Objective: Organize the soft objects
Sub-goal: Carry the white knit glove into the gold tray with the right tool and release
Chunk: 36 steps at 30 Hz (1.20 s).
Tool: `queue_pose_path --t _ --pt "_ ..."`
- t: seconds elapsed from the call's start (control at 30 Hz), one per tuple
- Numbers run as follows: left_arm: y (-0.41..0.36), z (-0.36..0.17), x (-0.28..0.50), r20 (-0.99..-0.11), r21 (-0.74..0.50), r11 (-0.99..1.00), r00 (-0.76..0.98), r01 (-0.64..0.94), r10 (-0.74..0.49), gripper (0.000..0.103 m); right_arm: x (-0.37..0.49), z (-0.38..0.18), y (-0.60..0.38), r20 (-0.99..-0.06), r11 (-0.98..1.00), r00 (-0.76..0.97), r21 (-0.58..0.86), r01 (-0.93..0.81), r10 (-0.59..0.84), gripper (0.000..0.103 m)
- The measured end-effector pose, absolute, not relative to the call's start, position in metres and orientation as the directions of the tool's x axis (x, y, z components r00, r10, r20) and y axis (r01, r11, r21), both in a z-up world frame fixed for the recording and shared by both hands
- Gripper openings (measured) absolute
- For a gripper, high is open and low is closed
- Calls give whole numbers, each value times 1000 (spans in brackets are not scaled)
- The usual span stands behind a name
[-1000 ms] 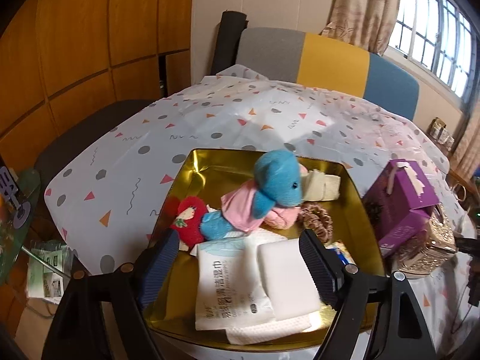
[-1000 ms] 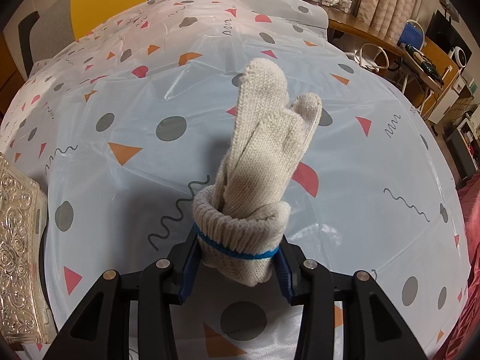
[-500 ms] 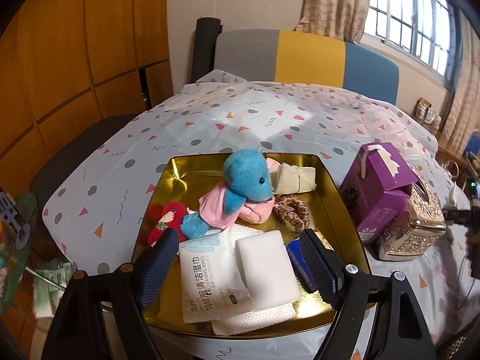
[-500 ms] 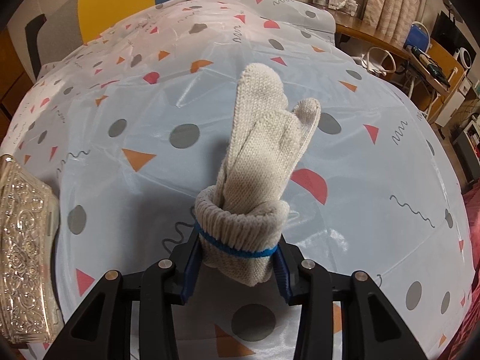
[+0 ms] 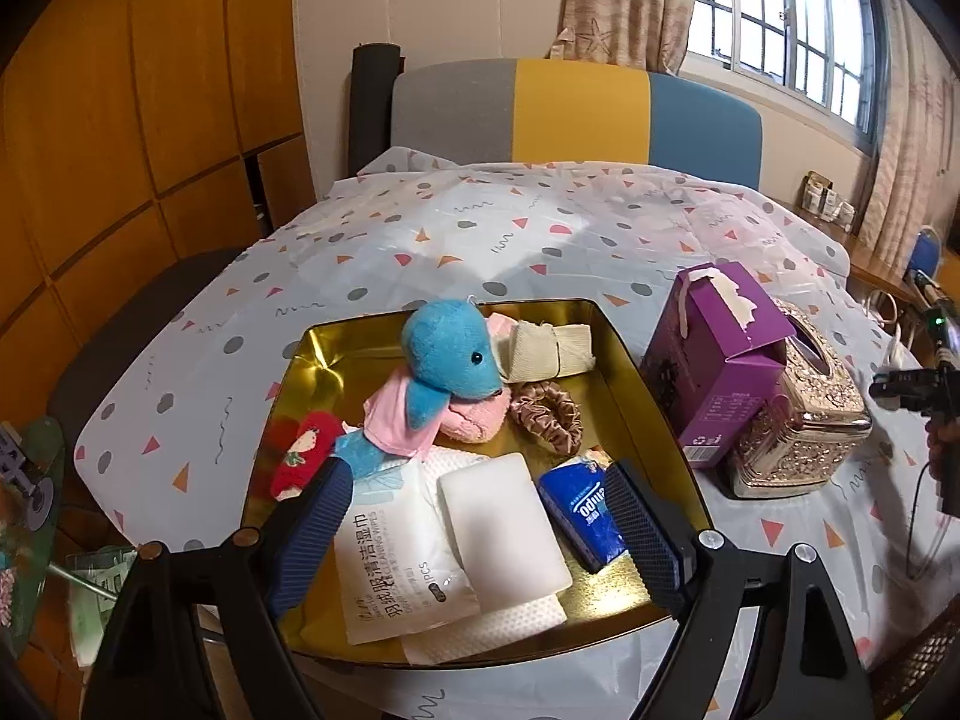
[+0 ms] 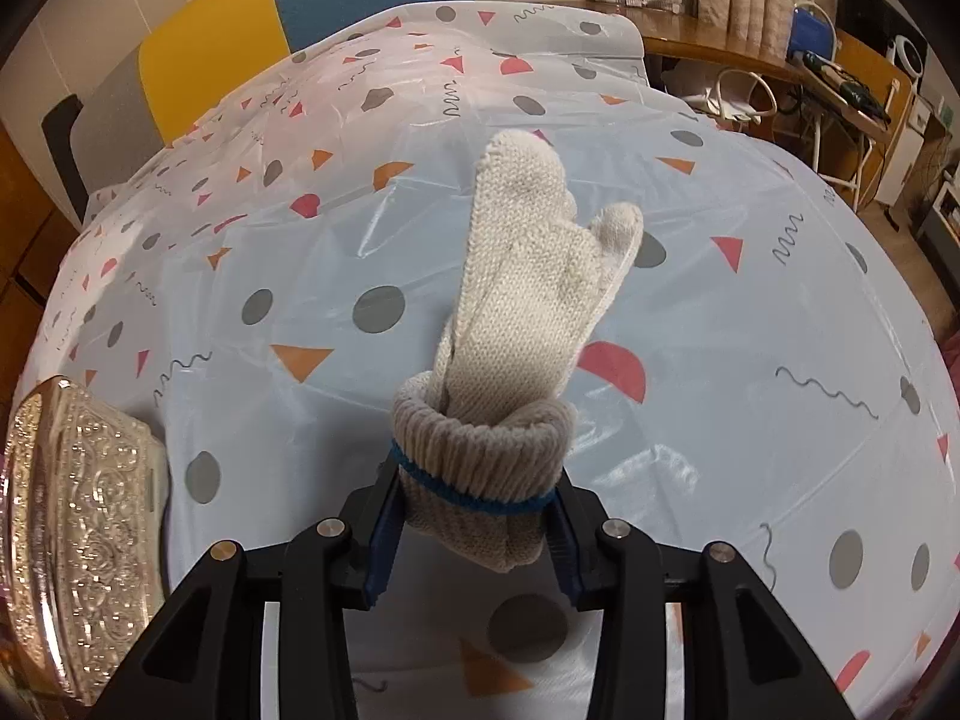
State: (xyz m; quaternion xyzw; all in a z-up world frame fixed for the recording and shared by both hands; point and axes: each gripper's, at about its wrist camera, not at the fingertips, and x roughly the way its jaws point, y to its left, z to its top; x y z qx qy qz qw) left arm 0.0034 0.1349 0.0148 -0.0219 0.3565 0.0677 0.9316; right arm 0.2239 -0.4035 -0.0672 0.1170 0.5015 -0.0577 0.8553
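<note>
A gold tin tray [image 5: 336, 354] holds a blue plush toy [image 5: 447, 363], a red plush [image 5: 300, 459], a folded cream cloth [image 5: 549, 348], a brown scrunchie [image 5: 549, 417], a wet-wipe pack [image 5: 393, 564], a white sponge [image 5: 501, 531] and a blue tissue pack [image 5: 582, 516]. My left gripper [image 5: 474, 531] hangs over the tray's near end, its jaws opening with nothing gripped. My right gripper [image 6: 474, 525] is shut on the cuff of a rolled cream knit glove [image 6: 522, 312], held above the tablecloth with its fingers pointing away.
A purple carton [image 5: 714, 360] and an ornate gold tissue box [image 5: 798, 414], [image 6: 66, 534] stand right of the tray. The patterned plastic tablecloth [image 6: 750, 312] covers the table. A grey, yellow and blue chair back [image 5: 576, 111] is behind it. A hand [image 5: 942, 438] shows at the right edge.
The left gripper pulled back and rolled, so the tray sits farther off and the blue tissue pack and boxes come into view. The right gripper keeps its hold on the glove, tilted slightly.
</note>
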Motion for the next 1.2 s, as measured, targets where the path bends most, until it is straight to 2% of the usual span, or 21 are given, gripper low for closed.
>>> queue_pose_path --t 0.23,0.8,1.0,1.2 --pt "138 10 2 -676 -12 991 731 -132 89 88 219 -19 -371 -812 975 579 179 131 71 42" --pt "162 2 -3 -683 -55 983 725 -177 92 88 203 105 -205 -675 953 688 73 -295 265 42" --pt "170 -3 -5 -691 -70 978 717 -194 93 88 180 121 -140 -655 890 657 53 -453 374 42" --pt "180 -5 -8 -692 -80 972 714 -221 105 88 157 104 -74 -705 795 540 54 -604 459 42"
